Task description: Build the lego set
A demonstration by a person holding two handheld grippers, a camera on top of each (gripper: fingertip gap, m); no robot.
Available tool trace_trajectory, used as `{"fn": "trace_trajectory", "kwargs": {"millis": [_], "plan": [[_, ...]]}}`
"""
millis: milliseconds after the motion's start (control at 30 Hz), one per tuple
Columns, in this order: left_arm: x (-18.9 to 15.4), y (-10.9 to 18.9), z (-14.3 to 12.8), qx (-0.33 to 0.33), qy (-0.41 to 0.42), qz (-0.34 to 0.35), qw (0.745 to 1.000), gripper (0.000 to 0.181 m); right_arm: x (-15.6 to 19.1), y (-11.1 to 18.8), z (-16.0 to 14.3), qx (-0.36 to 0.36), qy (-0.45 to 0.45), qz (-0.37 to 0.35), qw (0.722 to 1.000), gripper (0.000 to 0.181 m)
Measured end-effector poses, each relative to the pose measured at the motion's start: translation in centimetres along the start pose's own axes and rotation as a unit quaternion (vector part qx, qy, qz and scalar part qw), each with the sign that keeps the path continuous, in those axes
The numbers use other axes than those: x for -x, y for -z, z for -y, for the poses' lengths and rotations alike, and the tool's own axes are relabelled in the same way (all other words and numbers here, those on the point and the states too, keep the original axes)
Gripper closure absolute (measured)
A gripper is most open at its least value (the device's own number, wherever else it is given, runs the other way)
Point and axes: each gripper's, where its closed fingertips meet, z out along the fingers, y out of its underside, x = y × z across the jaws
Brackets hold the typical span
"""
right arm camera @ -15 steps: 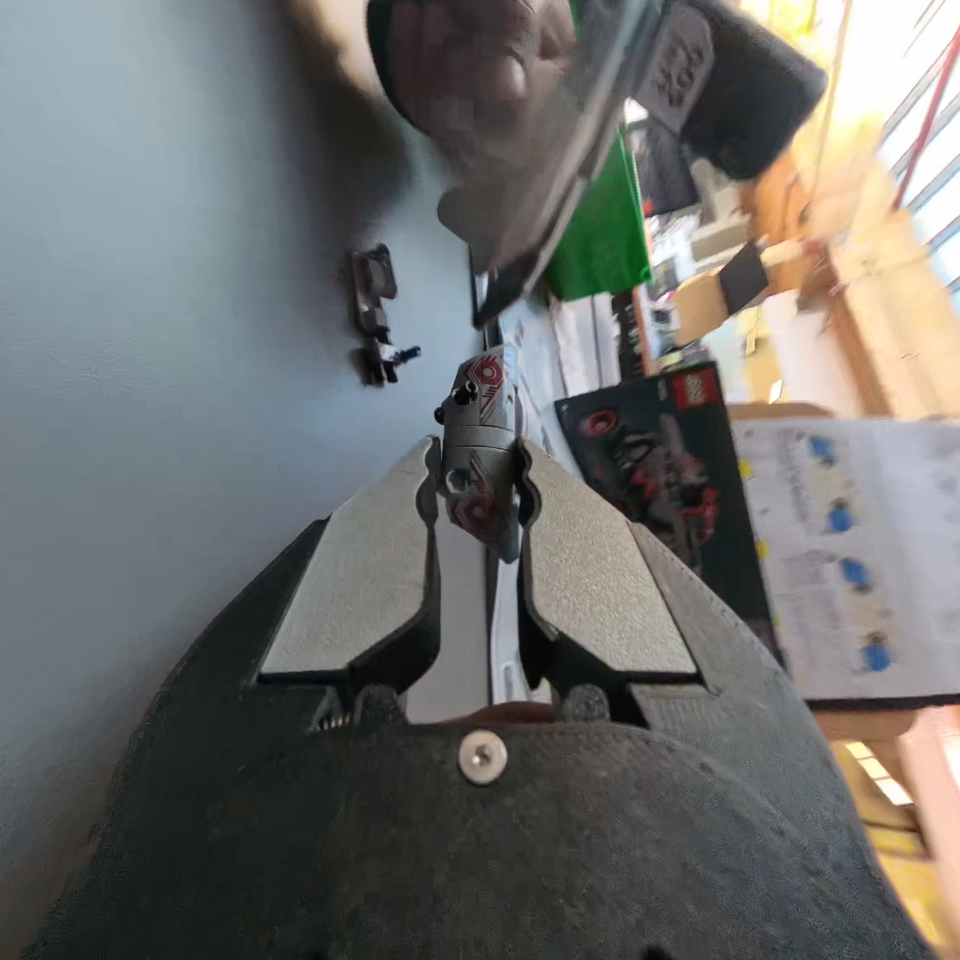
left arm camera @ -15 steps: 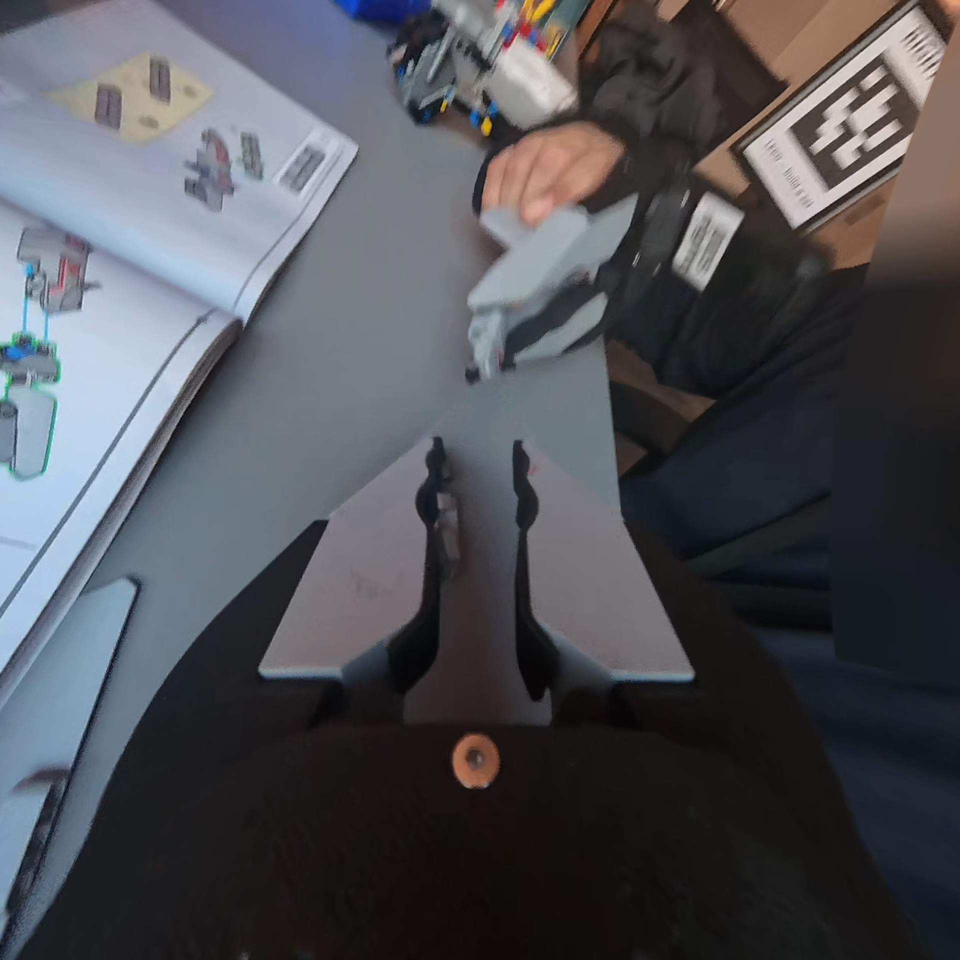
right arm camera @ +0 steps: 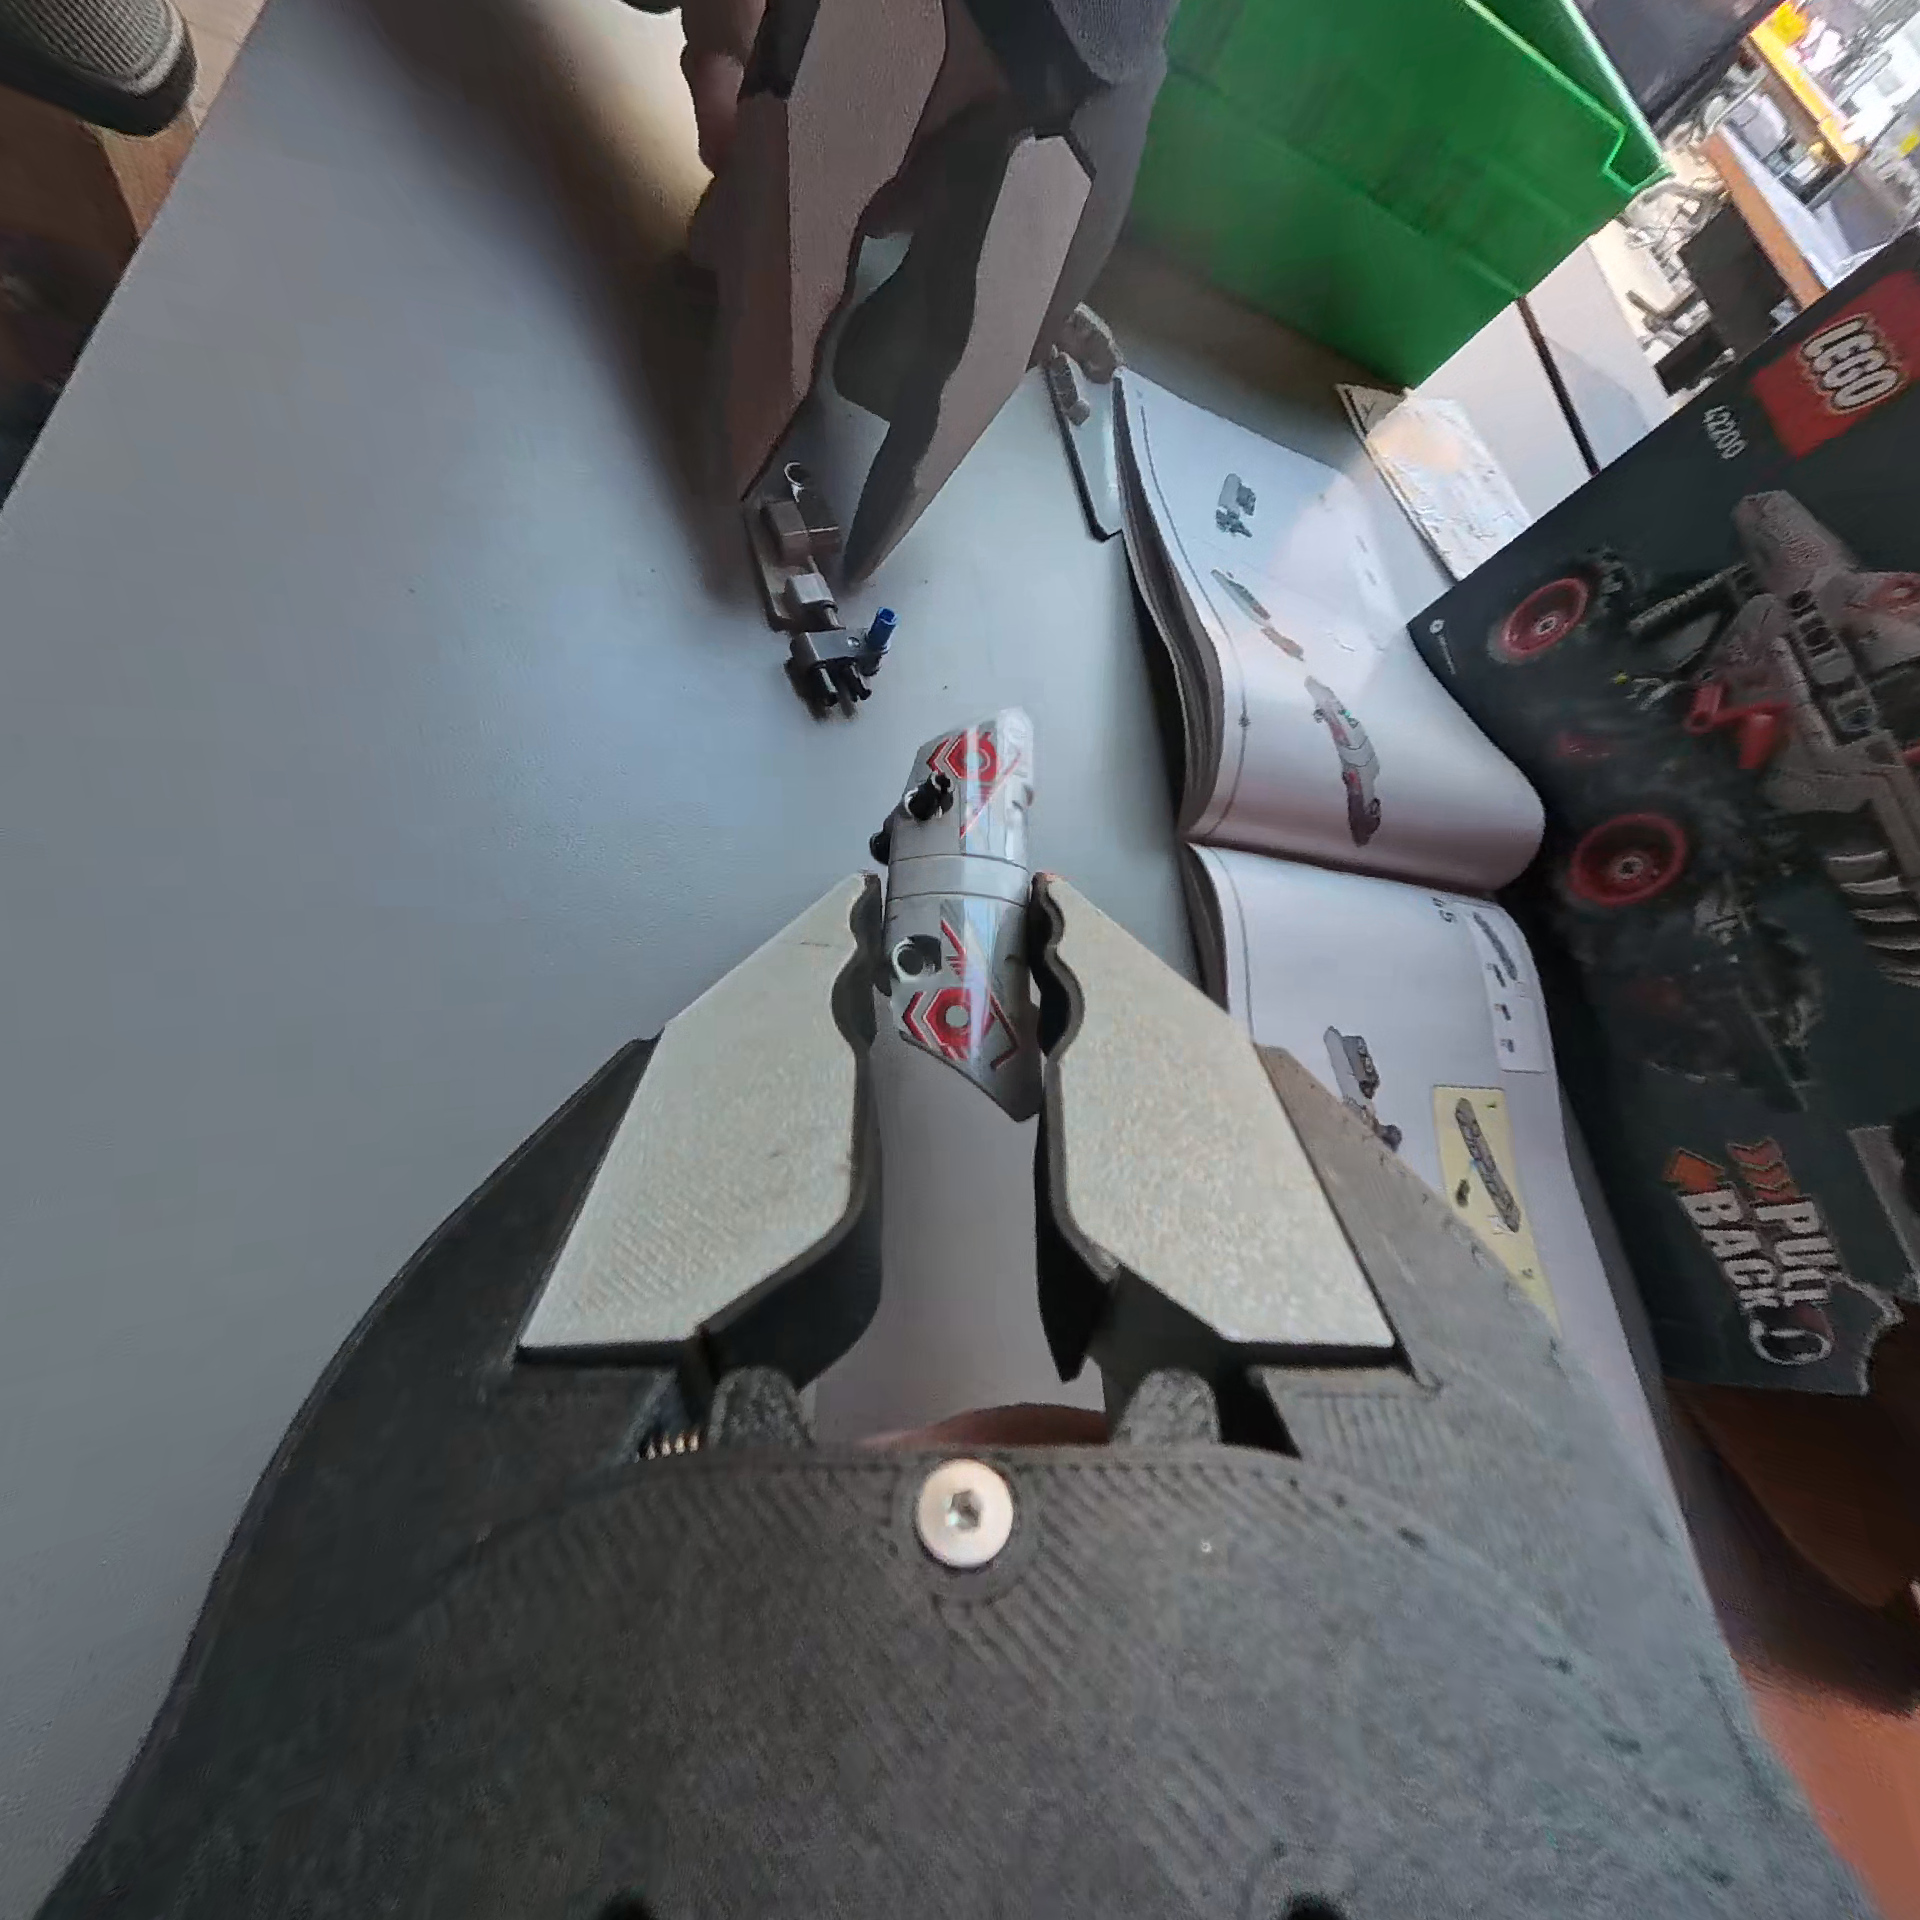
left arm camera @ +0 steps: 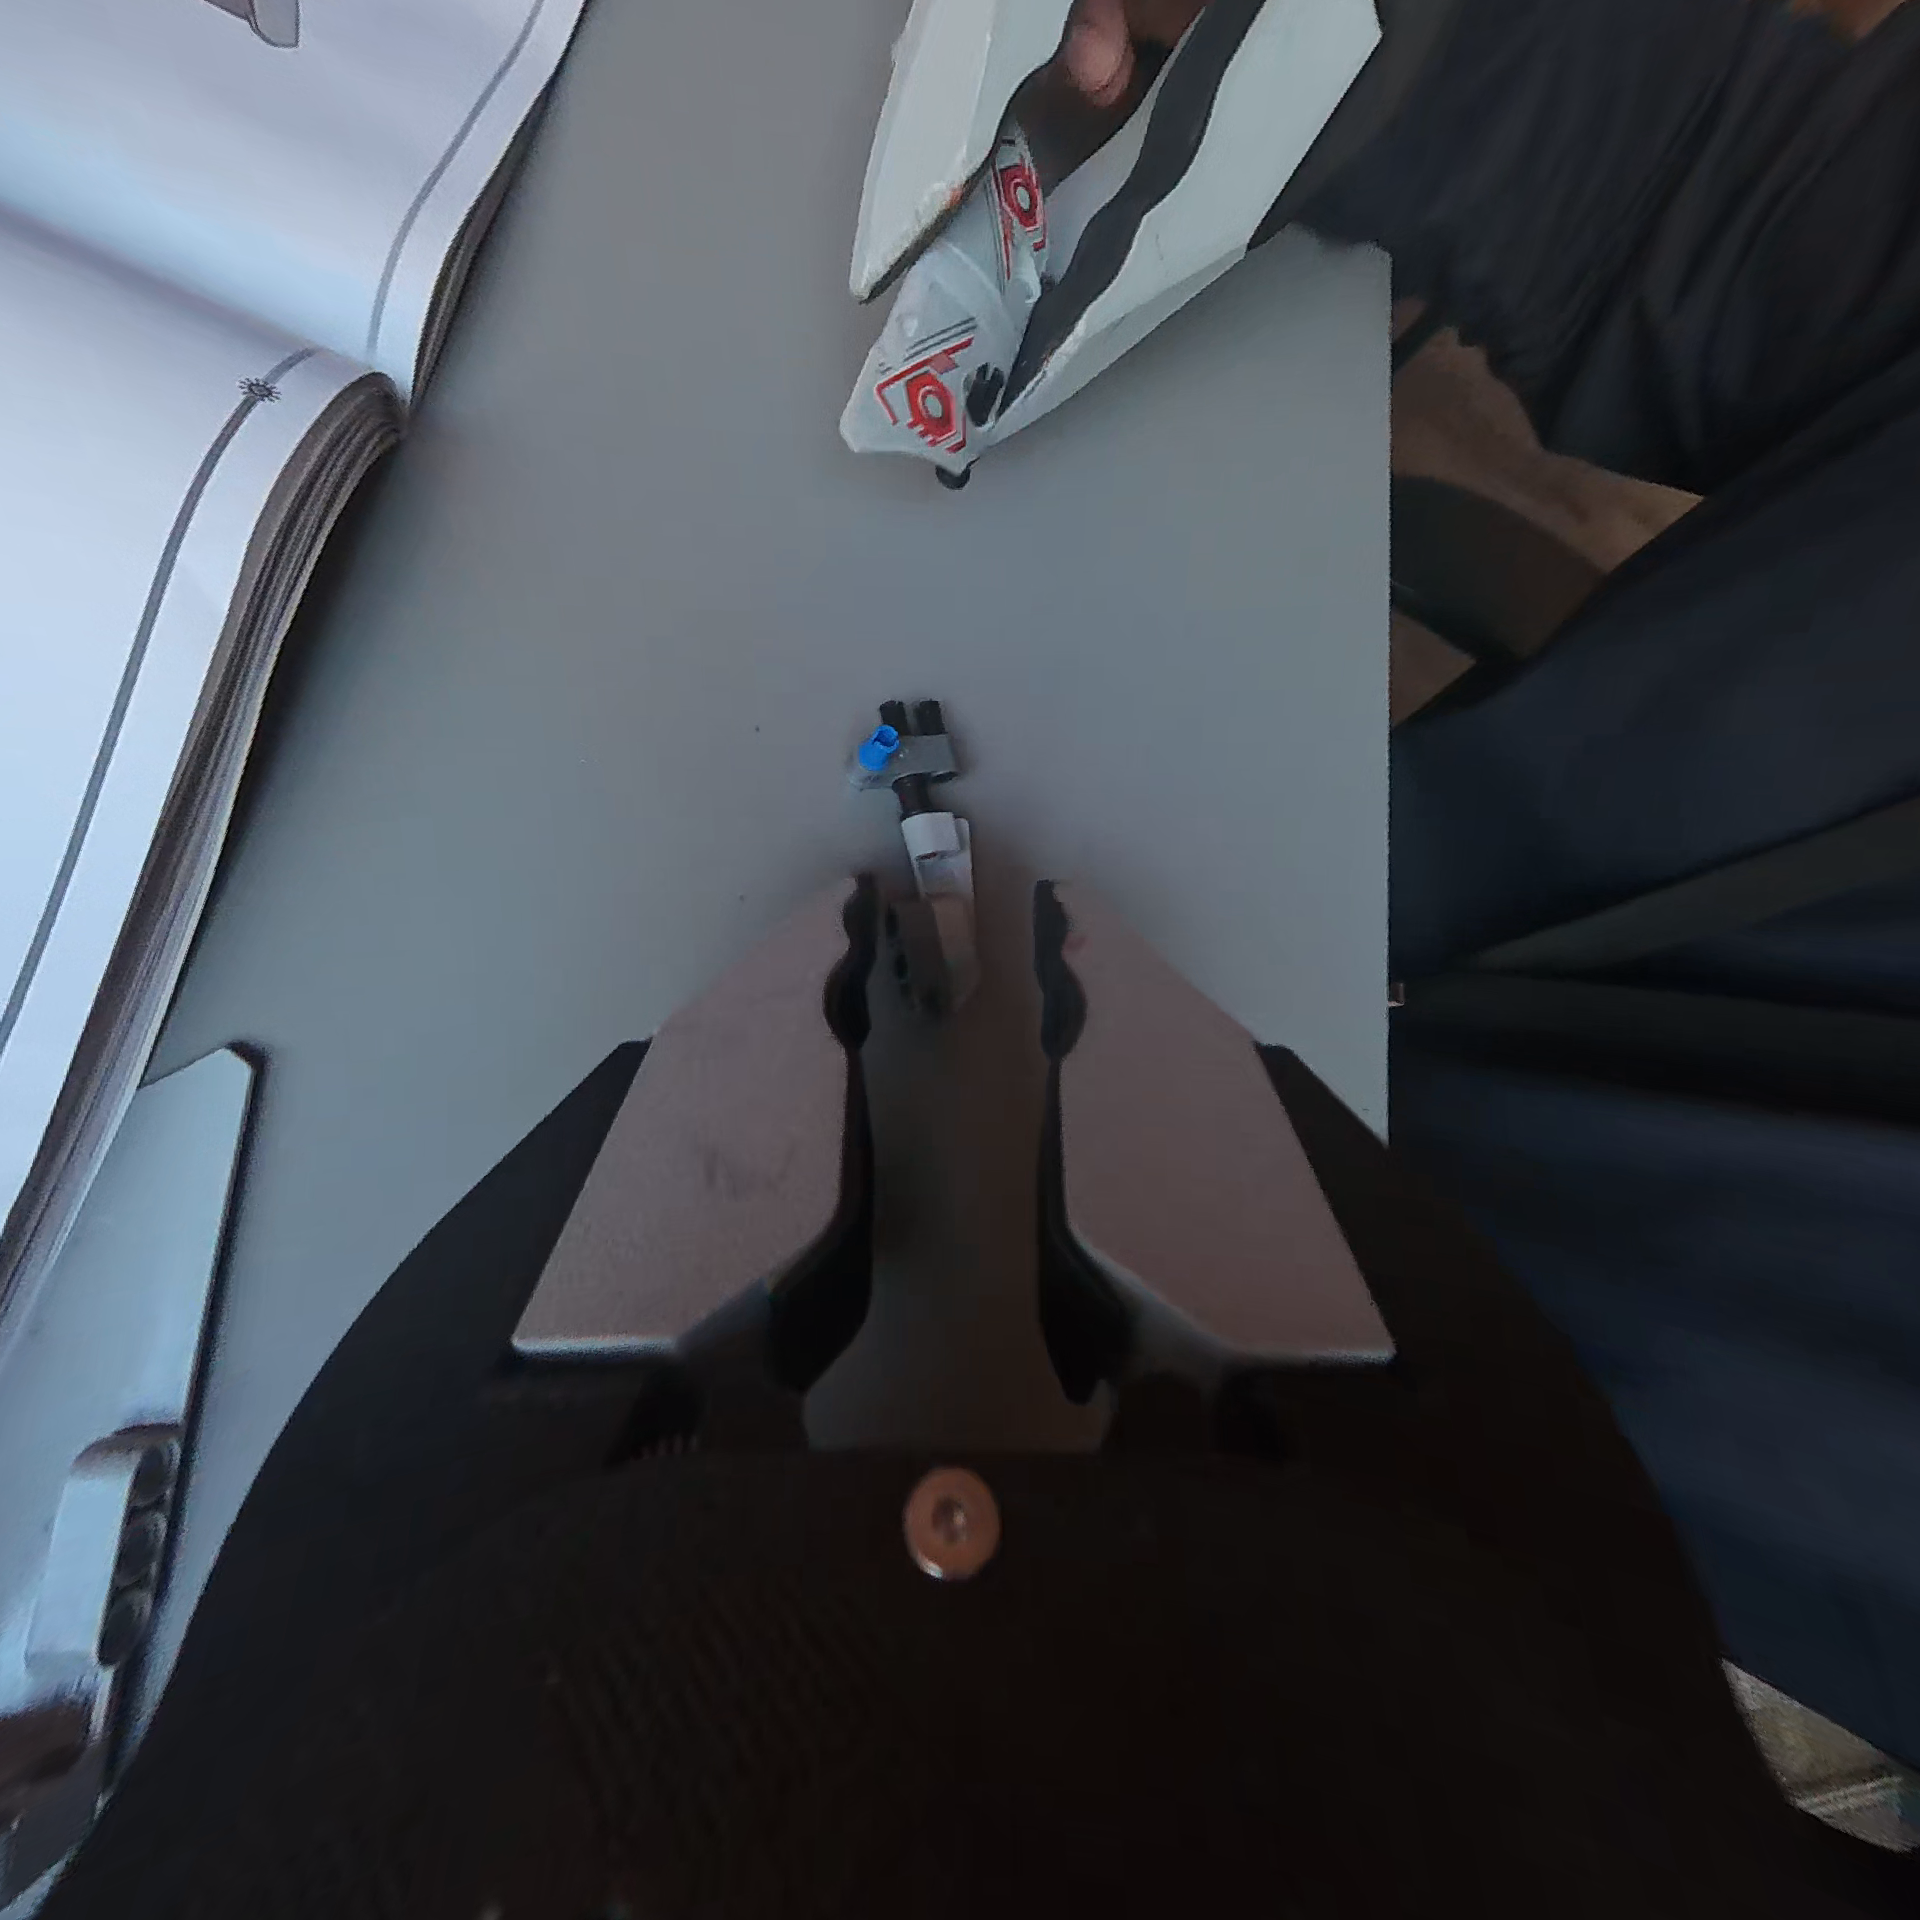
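Note:
A small grey lego assembly (left arm camera: 920, 790) with a blue pin and black pins lies on the grey table (left arm camera: 623, 727). My left gripper (left arm camera: 951, 894) is open and low over the table. Its fingers straddle the assembly's near end, which lies close to the left finger. The assembly (right arm camera: 821, 634) and the left gripper (right arm camera: 831, 540) also show in the right wrist view. My right gripper (right arm camera: 954, 894) is shut on a grey curved panel piece (right arm camera: 961, 935) with red stickers, held just above the table and a short way from the assembly. That panel piece (left arm camera: 935, 384) shows at the top of the left wrist view.
An open instruction booklet (right arm camera: 1299, 675) lies beside the work spot, also in the left wrist view (left arm camera: 156, 468). The set's box (right arm camera: 1714, 831) and a green bin (right arm camera: 1351, 156) stand beyond it. The table's edge (left arm camera: 1387, 623) runs close on the right, with a person's dark clothing past it. The grippers' ends are close to 10 centimeters from one another.
My left gripper has come down onto the table around the small assembly. My right gripper has turned and brought the panel piece closer to that assembly.

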Motion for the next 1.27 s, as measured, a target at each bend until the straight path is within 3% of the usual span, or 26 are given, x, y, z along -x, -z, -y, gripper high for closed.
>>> {"fn": "trace_trajectory", "kwargs": {"millis": [233,533,667,900,1267], "plan": [[0.2,-0.4,0.2,-0.001,-0.016,0.012,1.0,0.165,0.0,0.0,0.2,-0.008,-0.011,0.006,1.0,0.155],[0.1,-1.0,0.1,0.003,-0.044,0.021,0.999,0.181,2.0,-0.8,0.8,-0.013,0.082,0.017,0.996,0.156],[-0.1,-1.1,0.1,0.004,-0.042,0.013,0.999,0.18,1.9,-0.9,0.7,-0.007,0.076,0.017,0.997,0.156],[-0.5,-1.0,0.4,-0.002,-0.038,0.003,0.999,0.164,1.7,-0.7,0.7,-0.01,0.073,0.011,0.997,0.155],[-0.2,-1.4,0.5,0.003,-0.081,0.04,0.996,0.181,1.7,-0.7,0.8,-0.014,0.073,0.012,0.997,0.156]]}}
